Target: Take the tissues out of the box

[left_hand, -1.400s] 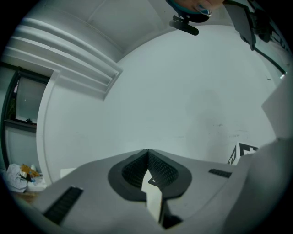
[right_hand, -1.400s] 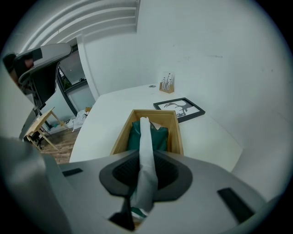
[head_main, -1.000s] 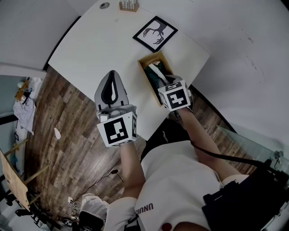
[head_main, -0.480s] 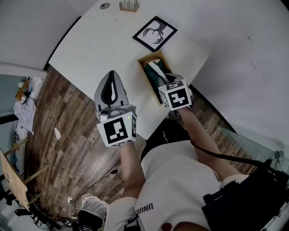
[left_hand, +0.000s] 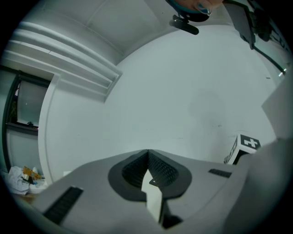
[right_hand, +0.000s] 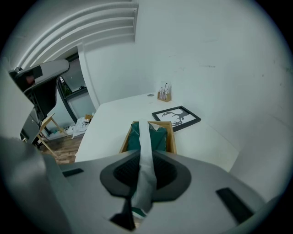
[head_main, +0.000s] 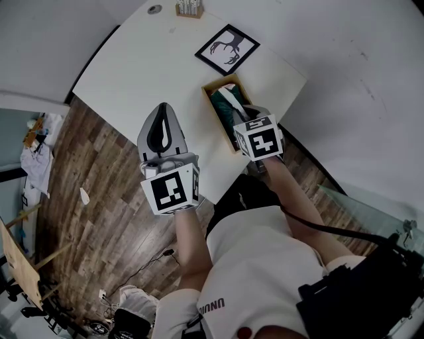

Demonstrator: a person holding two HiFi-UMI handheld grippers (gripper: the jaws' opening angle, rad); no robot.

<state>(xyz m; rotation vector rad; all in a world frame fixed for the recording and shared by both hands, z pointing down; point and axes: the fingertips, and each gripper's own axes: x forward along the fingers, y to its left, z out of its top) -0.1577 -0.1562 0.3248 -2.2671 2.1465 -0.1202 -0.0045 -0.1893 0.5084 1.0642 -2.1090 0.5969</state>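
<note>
Tissue is pinched in my right tool, stretched up out of the wooden box on the desk but not yet free, while my left tool hangs pressed together, idle.

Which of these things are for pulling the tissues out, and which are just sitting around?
For the job:
tissue, pinched in the right gripper jaws
green tissue pack
wooden box

Just lying about:
framed antler picture
small wooden holder
left gripper, apart from the box, jaws together on a white scrap
</note>
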